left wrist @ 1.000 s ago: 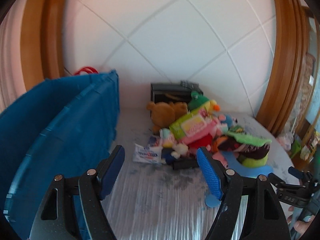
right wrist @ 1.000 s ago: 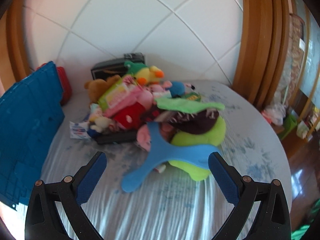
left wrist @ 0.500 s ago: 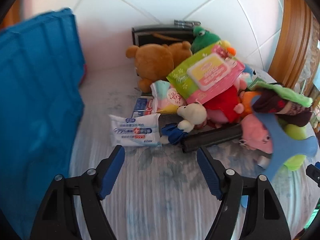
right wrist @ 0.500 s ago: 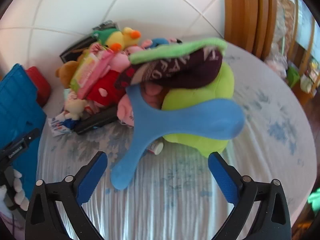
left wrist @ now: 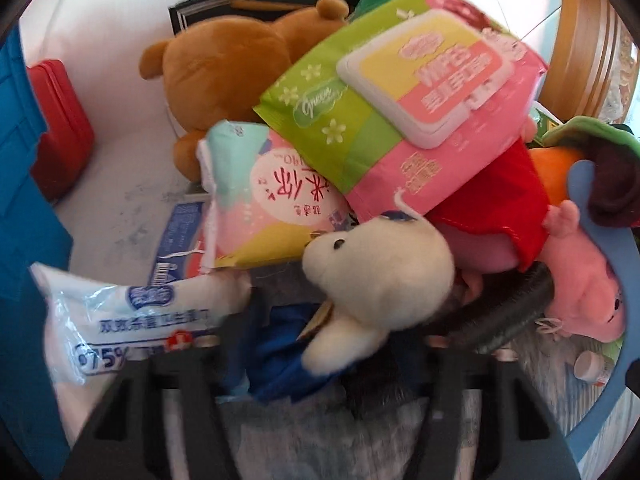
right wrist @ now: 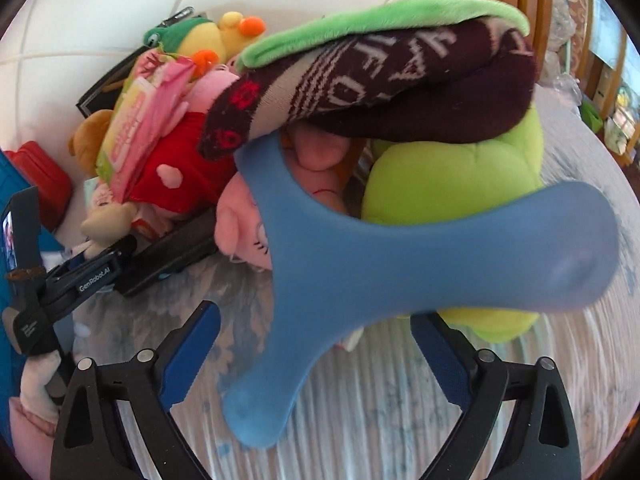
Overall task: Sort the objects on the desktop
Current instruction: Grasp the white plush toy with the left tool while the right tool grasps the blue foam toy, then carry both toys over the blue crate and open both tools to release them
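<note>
Blue plastic boomerang (right wrist: 400, 264) leans on the toy pile, one arm between the right gripper's (right wrist: 316, 344) wide jaws, which are closing without touching it. Beside it the left gripper (left wrist: 324, 344) is closing around a small white plush (left wrist: 376, 280) in blue clothes; contact is blurred.

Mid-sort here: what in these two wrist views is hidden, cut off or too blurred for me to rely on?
- Left gripper, left wrist view: jaws closing around the white plush; motion blur hides any pad contact.
- Black flat item, left wrist view: buried under the toys, identity unclear.
- Right gripper, right wrist view: jaws closing slightly, nothing gripped; the blue three-armed piece hides its right fingertip.
- Blue bin: cut off by the frame edge.
</note>
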The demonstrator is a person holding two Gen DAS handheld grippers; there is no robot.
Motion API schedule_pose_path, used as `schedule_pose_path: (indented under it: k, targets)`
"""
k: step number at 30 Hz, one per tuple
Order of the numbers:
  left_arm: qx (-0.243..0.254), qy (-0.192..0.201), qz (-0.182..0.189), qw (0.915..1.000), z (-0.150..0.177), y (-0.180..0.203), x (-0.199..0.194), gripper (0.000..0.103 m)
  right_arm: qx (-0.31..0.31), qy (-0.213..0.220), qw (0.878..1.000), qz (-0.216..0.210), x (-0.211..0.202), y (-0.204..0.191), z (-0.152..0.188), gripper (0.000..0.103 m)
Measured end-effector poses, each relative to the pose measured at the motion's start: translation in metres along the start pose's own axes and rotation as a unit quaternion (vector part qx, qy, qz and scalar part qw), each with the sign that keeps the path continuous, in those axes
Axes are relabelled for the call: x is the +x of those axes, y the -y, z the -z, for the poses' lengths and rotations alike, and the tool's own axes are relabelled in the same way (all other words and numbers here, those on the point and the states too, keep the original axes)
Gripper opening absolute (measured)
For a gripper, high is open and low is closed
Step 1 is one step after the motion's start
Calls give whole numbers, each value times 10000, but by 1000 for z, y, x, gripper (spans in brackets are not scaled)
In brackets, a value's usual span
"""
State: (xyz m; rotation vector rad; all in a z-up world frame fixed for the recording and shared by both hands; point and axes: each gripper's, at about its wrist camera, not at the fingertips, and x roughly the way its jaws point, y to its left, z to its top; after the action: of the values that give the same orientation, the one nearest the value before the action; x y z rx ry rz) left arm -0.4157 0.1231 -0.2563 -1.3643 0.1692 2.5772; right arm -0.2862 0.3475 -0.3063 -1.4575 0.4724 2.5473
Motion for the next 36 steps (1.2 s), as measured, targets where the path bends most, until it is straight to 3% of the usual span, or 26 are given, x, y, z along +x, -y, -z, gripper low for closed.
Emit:
schedule_pose_path:
  k: [5, 8, 9, 16, 22, 36]
  targets:
    - [-88, -21, -52, 9999, 2, -5, 3, 30, -66, -6, 9999, 116, 17, -5, -8, 88]
    - [-216, 23, -117, 9997, 5, -9, -8, 28, -12, -27, 9998, 174, 24, -3, -10, 59]
    - [-254, 62, -132, 9996, 6, -11, -14, 28, 99, -61, 9999, -5, 24, 3, -10, 46]
    - [-430, 404, -290, 9978, 18, -15, -68, 28, 88, 152, 9983, -557, -6, 13, -9, 25]
    - [-483, 772, -369, 9952, 41, -6, -134, 28, -156, 628, 9929, -998, -61, 6, -1, 17]
    - [-607, 1604, -437, 9842, 53, 3, -253, 28, -728, 1493, 9746, -1505, -174, -4, 18, 10]
